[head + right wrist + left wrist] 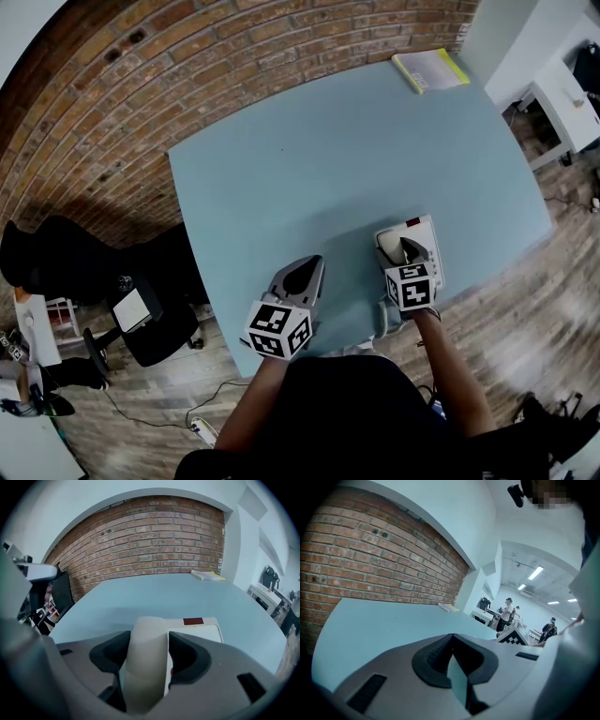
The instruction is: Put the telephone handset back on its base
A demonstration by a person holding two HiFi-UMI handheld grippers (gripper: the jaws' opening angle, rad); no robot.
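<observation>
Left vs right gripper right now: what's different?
The left gripper has its jaws together and empty; the right gripper is clamped on the beige handset. The left is over bare table; the right is over the telephone base. Both carry marker cubes.

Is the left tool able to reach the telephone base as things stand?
Probably yes: only bare table lies between left tool and base, though the right tool, shut on the handset, covers its near part.
</observation>
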